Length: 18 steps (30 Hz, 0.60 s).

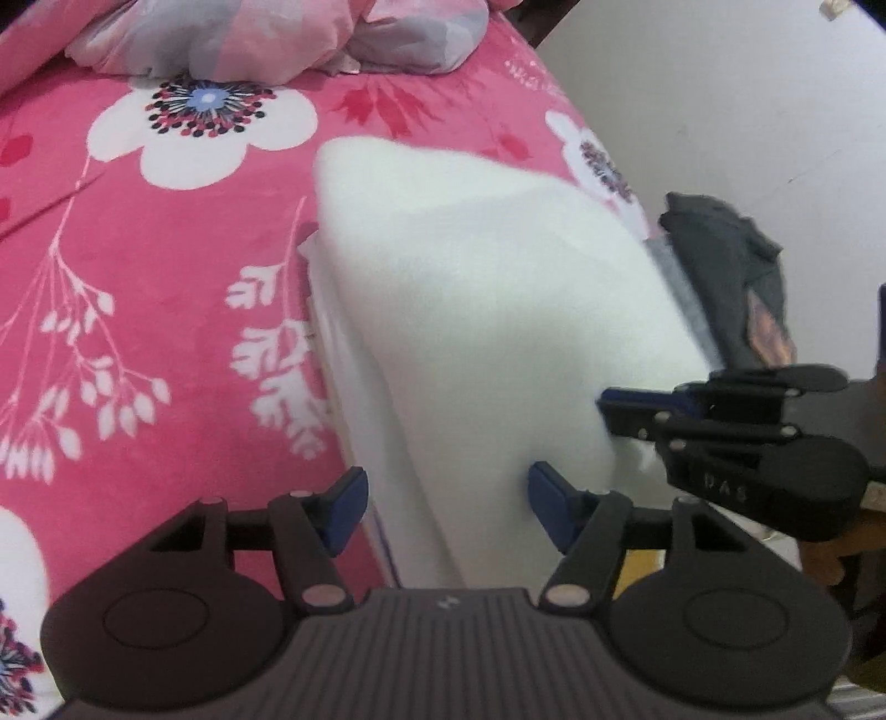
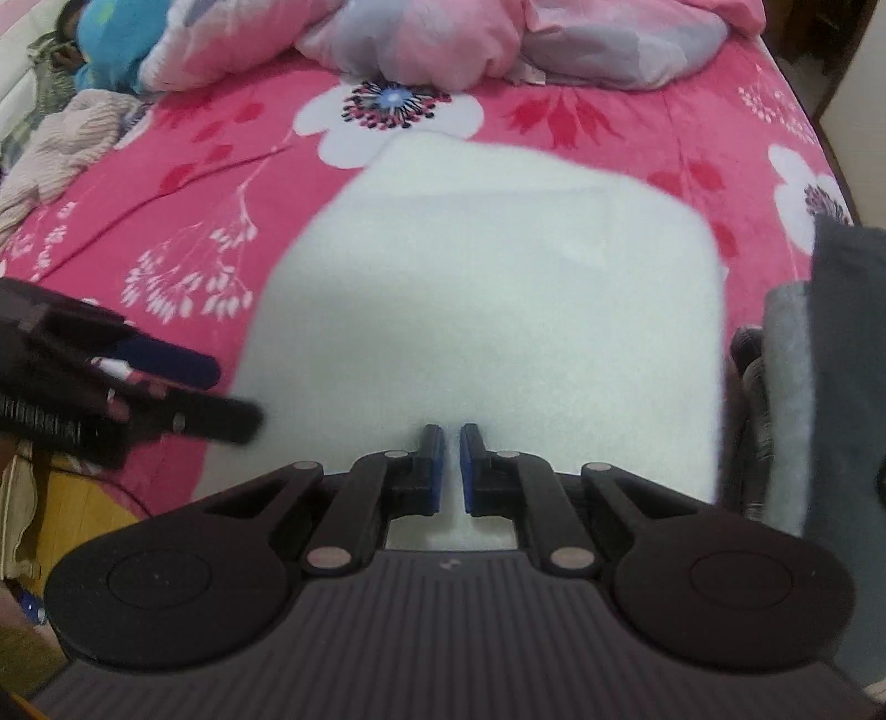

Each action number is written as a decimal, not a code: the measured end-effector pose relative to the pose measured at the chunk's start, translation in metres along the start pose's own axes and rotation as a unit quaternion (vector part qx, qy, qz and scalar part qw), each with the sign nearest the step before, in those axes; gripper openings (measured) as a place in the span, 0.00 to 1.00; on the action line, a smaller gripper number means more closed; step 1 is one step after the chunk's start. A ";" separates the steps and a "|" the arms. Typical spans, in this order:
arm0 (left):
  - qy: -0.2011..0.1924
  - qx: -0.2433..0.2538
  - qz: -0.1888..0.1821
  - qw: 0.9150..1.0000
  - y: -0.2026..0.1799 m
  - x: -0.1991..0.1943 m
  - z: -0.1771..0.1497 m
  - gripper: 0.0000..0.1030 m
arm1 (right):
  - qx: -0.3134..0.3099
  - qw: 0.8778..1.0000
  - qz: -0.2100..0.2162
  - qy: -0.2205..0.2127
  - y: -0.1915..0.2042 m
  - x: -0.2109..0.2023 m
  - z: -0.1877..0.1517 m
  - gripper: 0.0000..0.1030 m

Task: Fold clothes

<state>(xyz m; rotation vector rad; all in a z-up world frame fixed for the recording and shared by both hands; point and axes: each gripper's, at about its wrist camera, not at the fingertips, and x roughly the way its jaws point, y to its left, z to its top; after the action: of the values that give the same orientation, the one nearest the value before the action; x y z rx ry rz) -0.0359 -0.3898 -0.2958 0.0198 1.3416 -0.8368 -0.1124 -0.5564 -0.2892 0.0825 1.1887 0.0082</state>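
A white folded garment lies flat on the pink flowered bedspread. My left gripper hovers over its near left part with the jaws wide apart; the right pad touches the cloth and the left pad stands just off its edge. It shows again as my left gripper coming in from the left of the right wrist view. My right gripper is shut, its tips at the garment's near right edge. Whether a thin fold is pinched between its pads I cannot tell.
A dark grey garment lies at the bed's right edge beside the white one. Pink and grey bedding is heaped at the far end. A person in blue lies far left, by a pale knitted cloth. Pale floor lies right of the bed.
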 end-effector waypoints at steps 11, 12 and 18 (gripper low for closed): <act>-0.068 0.210 0.040 0.974 -0.079 -0.027 0.000 0.33 | 0.035 0.998 -0.047 -0.018 -0.021 -0.048 -0.002 0.04; -0.050 0.214 0.044 0.975 -0.079 -0.015 -0.003 0.29 | 0.035 0.998 -0.056 -0.006 -0.024 -0.044 -0.005 0.04; -0.019 0.212 0.047 0.976 -0.081 0.012 -0.012 0.31 | 0.007 0.995 -0.092 0.024 -0.031 0.008 -0.031 0.01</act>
<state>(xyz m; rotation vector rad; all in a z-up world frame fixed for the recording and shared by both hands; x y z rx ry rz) -0.0898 -0.4486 -0.2737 0.3960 1.0962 -1.0244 -0.1391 -0.5848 -0.3106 -0.0157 1.2404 -0.1597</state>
